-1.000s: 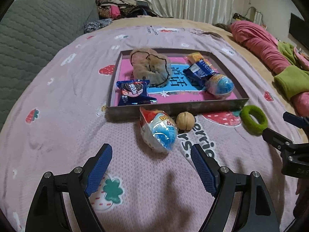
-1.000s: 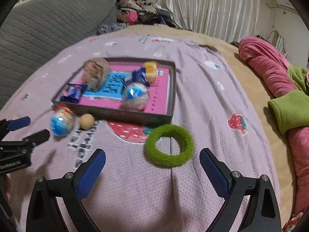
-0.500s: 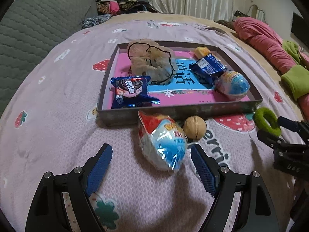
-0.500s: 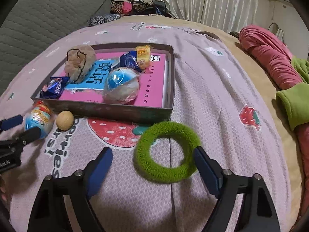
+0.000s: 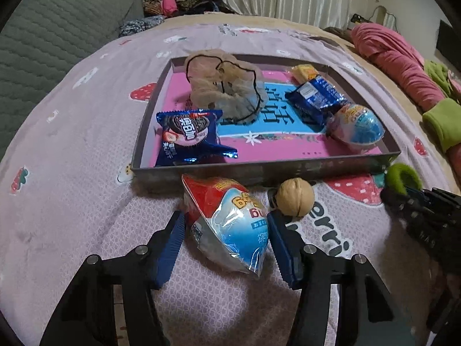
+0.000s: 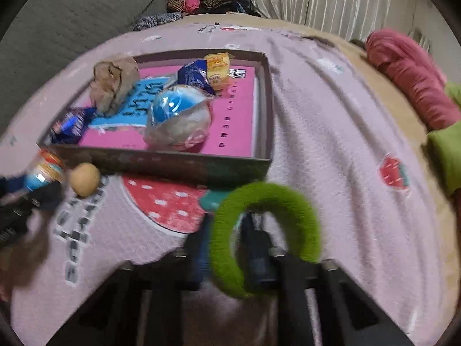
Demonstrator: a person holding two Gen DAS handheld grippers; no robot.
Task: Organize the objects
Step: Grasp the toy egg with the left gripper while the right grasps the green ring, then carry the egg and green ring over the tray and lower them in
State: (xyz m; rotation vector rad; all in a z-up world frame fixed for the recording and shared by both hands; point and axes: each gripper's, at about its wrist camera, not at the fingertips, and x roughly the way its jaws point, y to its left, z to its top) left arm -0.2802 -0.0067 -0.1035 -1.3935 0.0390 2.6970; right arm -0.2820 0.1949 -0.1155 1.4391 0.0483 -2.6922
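Left gripper (image 5: 224, 239) jaws straddle wrapped egg (image 5: 230, 225) on the bed just before the tray's (image 5: 259, 170) near wall, not visibly clamped; close squarely, avoid nudging walnut (image 5: 296, 197) beside it. Right gripper (image 6: 227, 248) pinches green ring (image 6: 265, 239) near tray's right corner. Tray holds cookie pack (image 5: 187, 135), scrunchie (image 5: 224, 89), another egg (image 5: 357, 124), snack packets (image 5: 317, 95)
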